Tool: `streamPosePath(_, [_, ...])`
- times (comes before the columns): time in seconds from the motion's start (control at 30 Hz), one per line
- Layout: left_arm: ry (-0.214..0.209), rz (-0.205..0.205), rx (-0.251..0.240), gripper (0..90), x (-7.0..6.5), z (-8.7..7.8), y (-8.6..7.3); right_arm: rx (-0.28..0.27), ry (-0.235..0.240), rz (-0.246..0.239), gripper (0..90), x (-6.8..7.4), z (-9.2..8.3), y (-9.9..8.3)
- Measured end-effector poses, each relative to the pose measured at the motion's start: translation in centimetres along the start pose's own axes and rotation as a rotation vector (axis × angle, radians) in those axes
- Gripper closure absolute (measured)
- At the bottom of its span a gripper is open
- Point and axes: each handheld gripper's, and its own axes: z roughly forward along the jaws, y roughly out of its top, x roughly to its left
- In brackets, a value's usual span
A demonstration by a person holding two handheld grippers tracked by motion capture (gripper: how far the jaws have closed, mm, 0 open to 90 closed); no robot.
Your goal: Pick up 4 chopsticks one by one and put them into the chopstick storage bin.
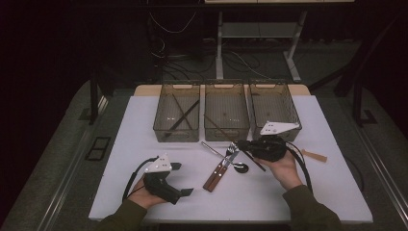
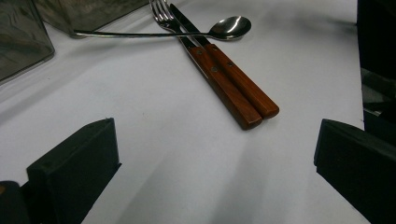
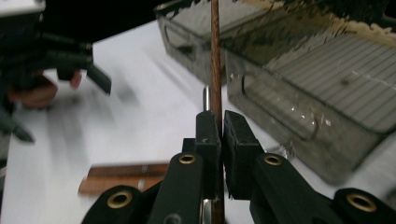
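Nearest the camera in the high view, at about six o'clock, two sleeved forearms come in from the bottom edge, each hand carrying a gripper. Clenched on a thin brown chopstick (image 3: pixel 215 60), the right gripper (image 3: pixel 221 125) has its jaws pressed together around the stick, which runs straight up between them toward twelve o'clock in the right gripper view. In the high view that right gripper (image 1: pixel 242 144) sits at about four o'clock from the middle of the white desk (image 1: pixel 144 120), just in front of the trays, and the chopstick (image 1: pixel 257 164) shows as a dark thin line slanting under it.

Just to the nine o'clock side of the held stick lies a small heap of cutlery: a fork (image 2: pixel 163 16) and a knife (image 2: pixel 243 86) with reddish wooden handles side by side, and a long steel spoon (image 2: pixel 231 26) lying across their metal parts.

At the twelve o'clock side of the desk stand three smoky see-through trays in a row: the left tray (image 1: pixel 176 131) holds crossed dark sticks, the middle tray (image 1: pixel 226 131) holds one stick, and the right tray (image 1: pixel 288 103) stands closest to the right gripper. A small wooden piece (image 1: pixel 315 155) lies at three o'clock from the right hand.

At seven o'clock, the left gripper (image 1: pixel 182 179) rests released on the desk, jaws wide apart with nothing between them.
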Motion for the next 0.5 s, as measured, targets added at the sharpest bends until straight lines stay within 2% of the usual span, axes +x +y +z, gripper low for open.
streamPosePath(0.2, [0.0, -0.009, -0.004, 0.0, 0.0, 0.0, 0.0, -0.032, -0.023, 0.012, 85.5, 0.3, 2.0, 1.5])
streamPosePath(0.37, [-0.001, 0.0, -0.001, 0.0, 0.0, 0.0, 0.0, -0.047, -0.05, 0.001, 85.4, 0.6, 3.5, 3.5])
streamPosePath(0.5, [0.0, 0.002, 0.001, 0.0, 0.0, 0.0, 0.0, -0.062, -0.08, 0.017, 85.5, 0.6, 4.8, 5.1])
